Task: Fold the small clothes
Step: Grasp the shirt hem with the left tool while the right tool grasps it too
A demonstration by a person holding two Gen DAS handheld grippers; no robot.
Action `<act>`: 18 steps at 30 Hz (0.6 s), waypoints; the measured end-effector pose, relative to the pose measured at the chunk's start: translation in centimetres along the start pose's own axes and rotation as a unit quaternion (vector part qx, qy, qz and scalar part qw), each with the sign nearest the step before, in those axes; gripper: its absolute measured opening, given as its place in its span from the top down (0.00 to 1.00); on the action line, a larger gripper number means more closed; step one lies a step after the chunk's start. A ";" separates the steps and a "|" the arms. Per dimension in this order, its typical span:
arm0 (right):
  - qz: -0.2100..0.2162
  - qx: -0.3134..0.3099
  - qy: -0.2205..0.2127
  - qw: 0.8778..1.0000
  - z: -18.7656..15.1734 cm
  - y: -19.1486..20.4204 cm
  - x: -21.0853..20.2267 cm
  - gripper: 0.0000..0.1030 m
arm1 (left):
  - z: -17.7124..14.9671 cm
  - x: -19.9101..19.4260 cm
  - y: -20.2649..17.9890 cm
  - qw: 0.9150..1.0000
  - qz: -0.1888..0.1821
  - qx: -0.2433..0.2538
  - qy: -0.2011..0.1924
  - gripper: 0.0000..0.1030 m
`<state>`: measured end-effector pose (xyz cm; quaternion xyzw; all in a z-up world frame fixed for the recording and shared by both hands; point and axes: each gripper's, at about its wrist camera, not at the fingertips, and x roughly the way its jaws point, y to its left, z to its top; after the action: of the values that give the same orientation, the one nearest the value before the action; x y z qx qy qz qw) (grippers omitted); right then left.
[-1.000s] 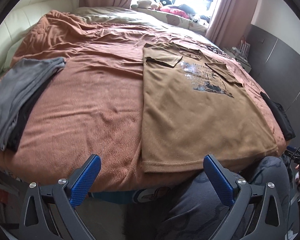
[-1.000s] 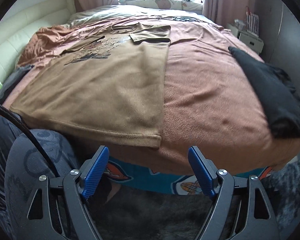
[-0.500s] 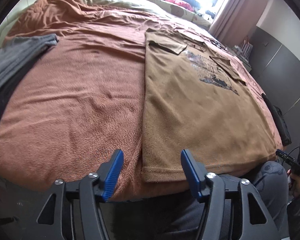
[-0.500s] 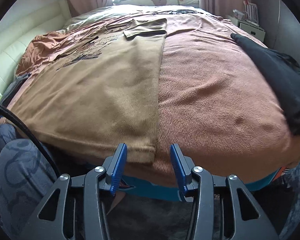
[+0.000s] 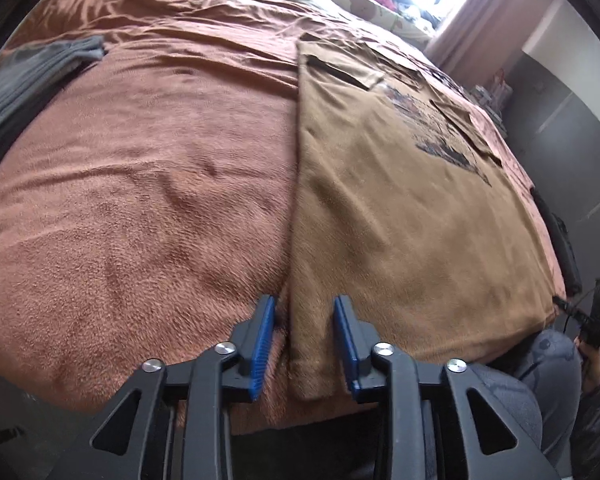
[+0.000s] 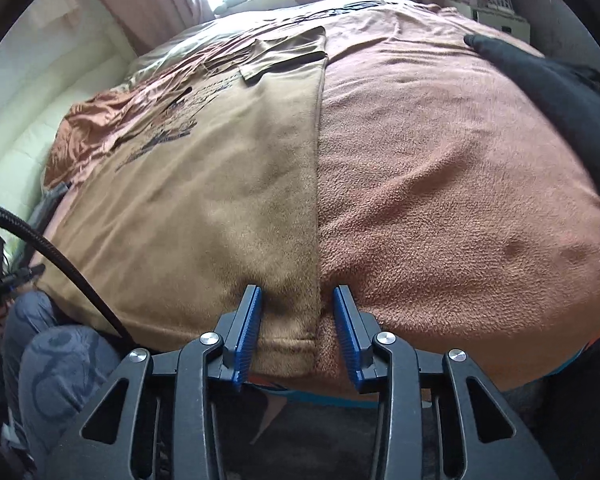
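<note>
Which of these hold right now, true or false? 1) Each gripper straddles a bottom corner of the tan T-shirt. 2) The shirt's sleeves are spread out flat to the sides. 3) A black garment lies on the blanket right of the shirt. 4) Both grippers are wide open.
1) True: the left gripper and right gripper each have a hem corner of the tan T-shirt between their fingers.
2) False: both sleeves are folded inward over the chest.
3) True: the black garment rests on the brown blanket.
4) False: their jaws have just been closing around the corners.
</note>
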<state>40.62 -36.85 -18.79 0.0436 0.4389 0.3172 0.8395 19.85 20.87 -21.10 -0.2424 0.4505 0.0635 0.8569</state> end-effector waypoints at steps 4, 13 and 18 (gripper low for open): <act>0.016 0.025 -0.004 1.000 0.0 -0.5 0.2 0.66 | 0.0 0.0 1.8 0.998 -0.044 -0.053 0.000 0.76; 0.034 0.062 0.002 0.997 -0.6 -0.8 -0.5 0.96 | -1.0 -1.3 1.8 0.997 -0.045 -0.063 -0.007 0.96; 0.042 0.059 -0.029 0.997 -0.4 0.3 -3.0 0.97 | -0.7 -4.1 1.5 0.995 -0.063 -0.064 -0.040 0.97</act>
<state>38.91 -38.42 -16.80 0.1202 0.4298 0.3242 0.8341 16.46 22.29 -18.61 -0.3219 0.3949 0.0479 0.8591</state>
